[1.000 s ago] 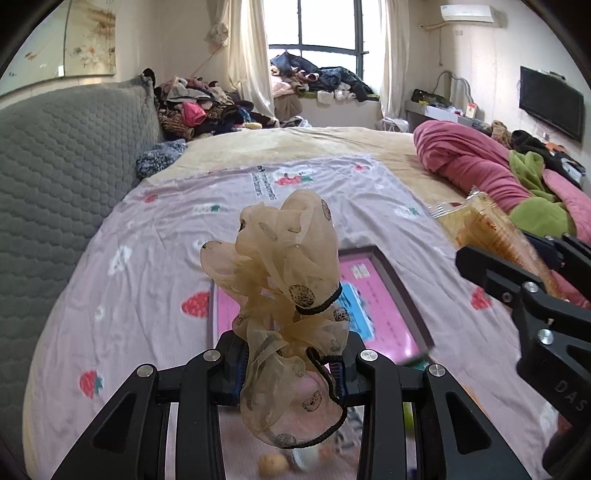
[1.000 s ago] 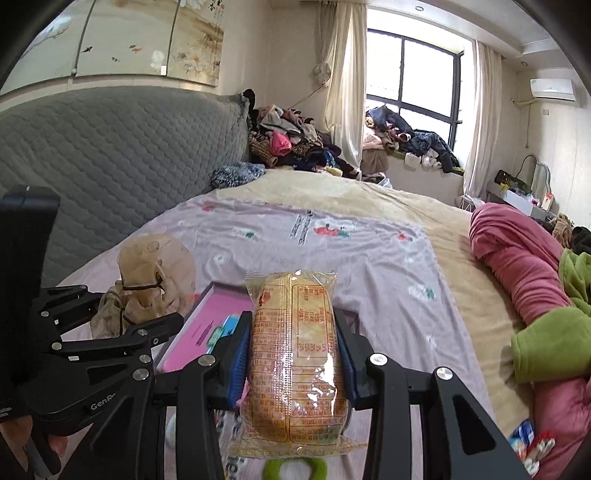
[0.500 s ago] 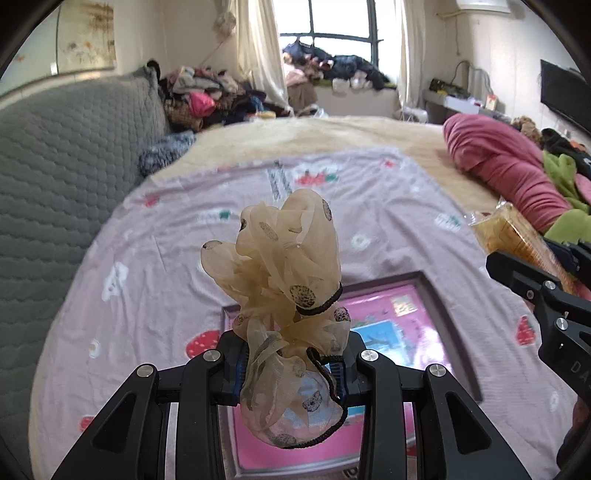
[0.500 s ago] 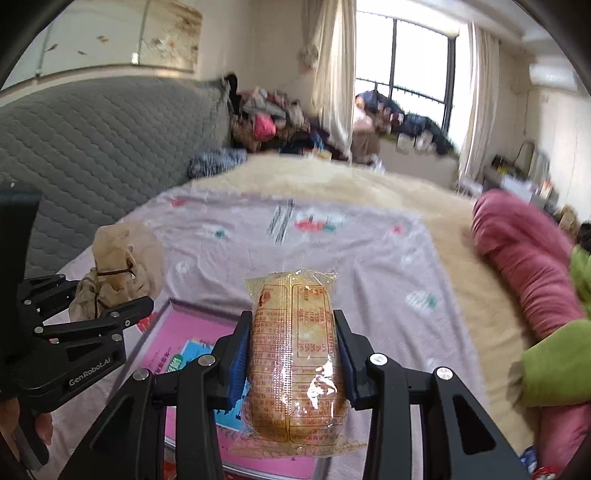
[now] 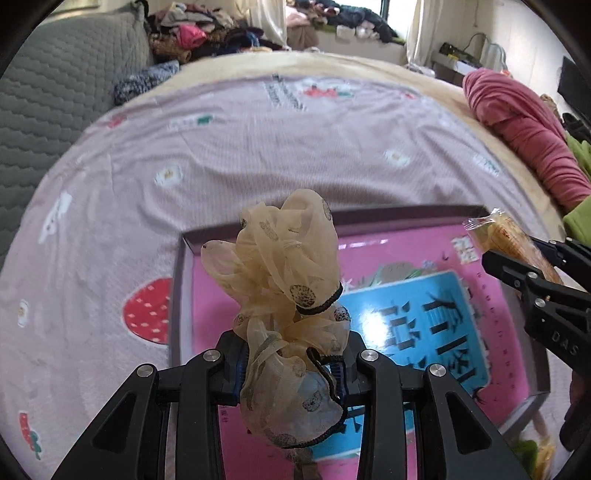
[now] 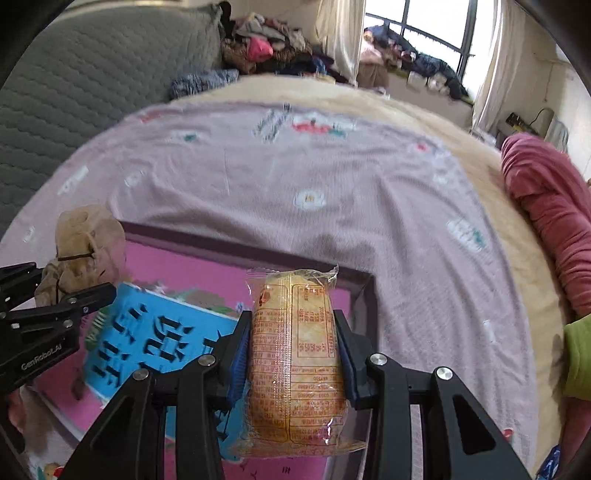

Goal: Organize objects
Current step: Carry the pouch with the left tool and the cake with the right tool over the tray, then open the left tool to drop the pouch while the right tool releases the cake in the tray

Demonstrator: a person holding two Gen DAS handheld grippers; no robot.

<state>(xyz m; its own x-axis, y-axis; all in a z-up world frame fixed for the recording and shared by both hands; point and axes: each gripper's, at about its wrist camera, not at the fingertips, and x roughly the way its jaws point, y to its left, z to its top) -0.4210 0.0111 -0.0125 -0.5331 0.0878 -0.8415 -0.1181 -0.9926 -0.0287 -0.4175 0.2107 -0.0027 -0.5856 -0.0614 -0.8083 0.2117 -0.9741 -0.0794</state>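
We have dropped both grippers over the pink tray [image 5: 406, 221]. Left gripper [image 5: 291, 373] clamps the scrunchie [image 5: 288, 280], right gripper [image 6: 293, 354] the snack packet [image 6: 295, 354]. Release seems next.

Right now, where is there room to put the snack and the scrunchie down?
The pink tray looks bare inside its dark rim. The strawberry sheet between tray and grey headboard is free too. Crowded: the clothes pile and pink blanket.

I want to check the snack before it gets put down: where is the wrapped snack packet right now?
The snack packet is clamped in the right gripper, centre of the right wrist view, over the pink tray on the bed.
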